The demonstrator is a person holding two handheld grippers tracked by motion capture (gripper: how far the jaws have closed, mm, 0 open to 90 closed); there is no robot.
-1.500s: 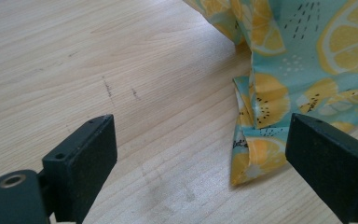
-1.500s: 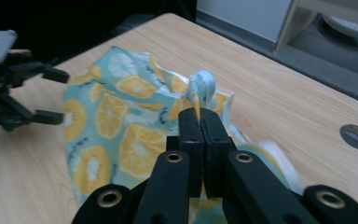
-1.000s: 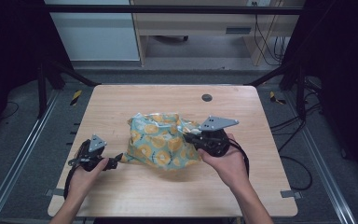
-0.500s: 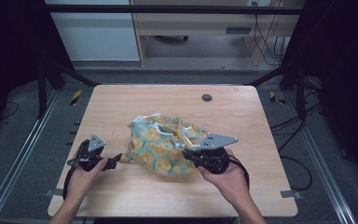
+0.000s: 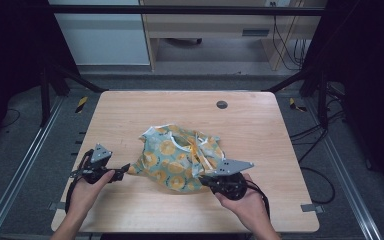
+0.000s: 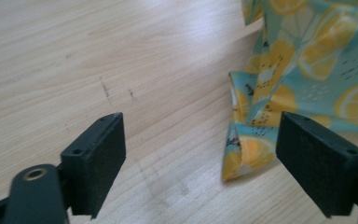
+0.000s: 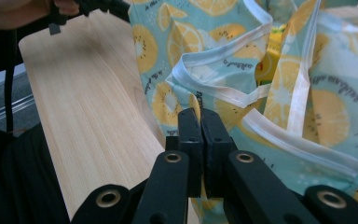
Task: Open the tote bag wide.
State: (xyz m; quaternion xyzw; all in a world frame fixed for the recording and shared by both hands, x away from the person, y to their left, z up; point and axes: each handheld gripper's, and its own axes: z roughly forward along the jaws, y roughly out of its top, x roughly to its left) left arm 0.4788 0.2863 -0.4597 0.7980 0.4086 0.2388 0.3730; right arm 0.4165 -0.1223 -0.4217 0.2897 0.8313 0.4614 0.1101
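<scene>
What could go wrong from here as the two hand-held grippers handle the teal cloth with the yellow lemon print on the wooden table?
1. The left gripper has open jaws that have just been closing; the folded corner of the teal lemon-print cloth lies near one pad, so they may miss it.
2. The right gripper is shut on bunched cloth; pulling could drag the whole heap rather than spread it.

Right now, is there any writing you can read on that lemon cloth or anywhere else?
White trim of the cloth: small dark cursive print, repeated along the trim, too blurred to read.
Corner of the cloth: a scrap of dark script, unreadable.
Table: no writing.
</scene>
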